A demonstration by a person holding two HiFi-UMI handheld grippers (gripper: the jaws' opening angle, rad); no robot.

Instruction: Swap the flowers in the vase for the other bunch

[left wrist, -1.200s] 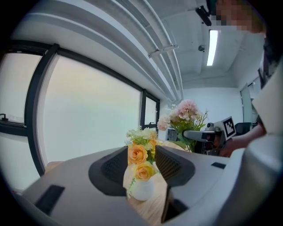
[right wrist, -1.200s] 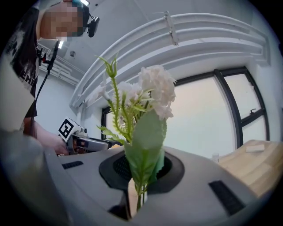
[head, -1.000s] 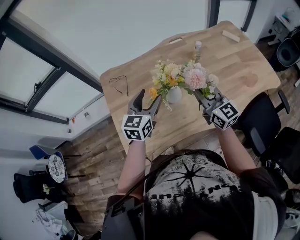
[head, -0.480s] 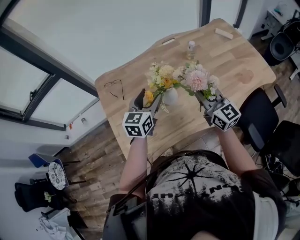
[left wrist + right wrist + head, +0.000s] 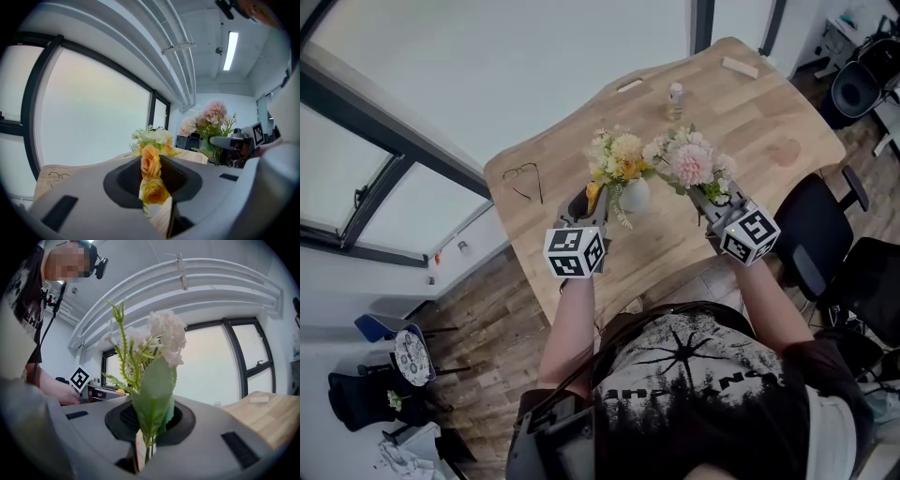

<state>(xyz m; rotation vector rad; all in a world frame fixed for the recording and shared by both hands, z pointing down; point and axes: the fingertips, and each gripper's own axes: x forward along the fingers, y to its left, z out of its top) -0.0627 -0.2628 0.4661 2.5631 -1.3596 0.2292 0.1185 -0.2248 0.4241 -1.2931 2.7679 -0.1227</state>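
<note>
Vase (image 5: 636, 195) with flowers (image 5: 617, 155) on table (image 5: 750, 122); other bunch (image 5: 689, 157) rightward.

I seem to be working in an office or studio. A big wooden table (image 5: 769, 112) has black swivel chairs (image 5: 814, 239) just beside its right edge. Tall dark-framed windows (image 5: 93, 112) stand beyond its left edge, and a ceiling strip light (image 5: 231, 49) hangs above it.

The left claw (image 5: 155, 190) is closing its jaws on orange roses (image 5: 151, 161), with a pink bunch (image 5: 213, 115) beyond them.
</note>
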